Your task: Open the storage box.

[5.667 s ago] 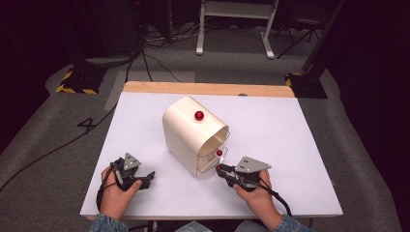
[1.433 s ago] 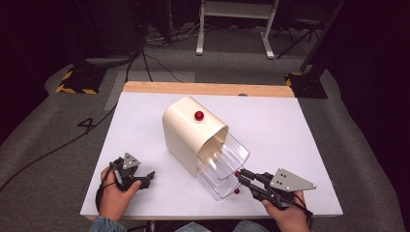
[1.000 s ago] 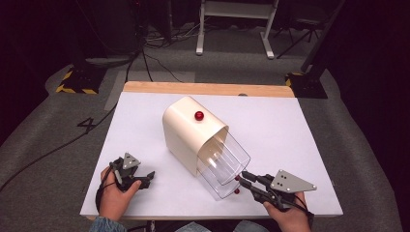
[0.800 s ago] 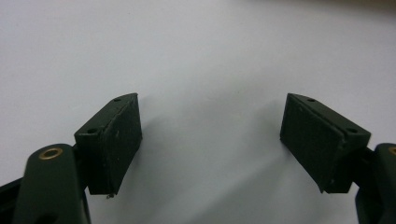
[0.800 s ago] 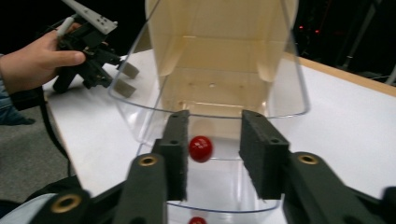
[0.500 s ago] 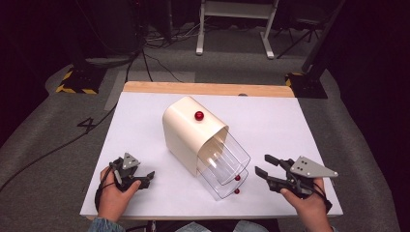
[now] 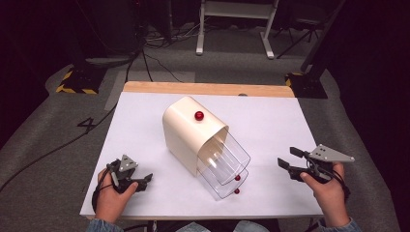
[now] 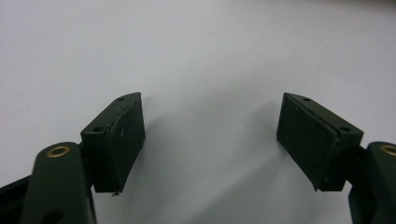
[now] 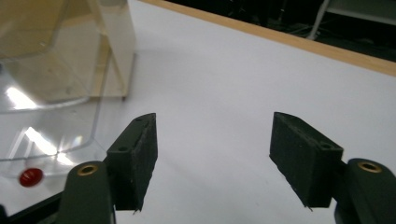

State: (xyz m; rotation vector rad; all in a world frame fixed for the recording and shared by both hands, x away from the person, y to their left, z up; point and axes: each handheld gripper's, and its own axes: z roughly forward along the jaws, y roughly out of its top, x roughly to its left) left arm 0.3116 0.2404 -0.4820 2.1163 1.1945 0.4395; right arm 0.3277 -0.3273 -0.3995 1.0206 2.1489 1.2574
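Cream cabinet point(image 7: 191, 131) between both claws

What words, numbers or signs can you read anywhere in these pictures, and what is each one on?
"4": a black mark on the grey carpet floor left of the white table.
No lettering shows on the cream box with clear plastic drawers.
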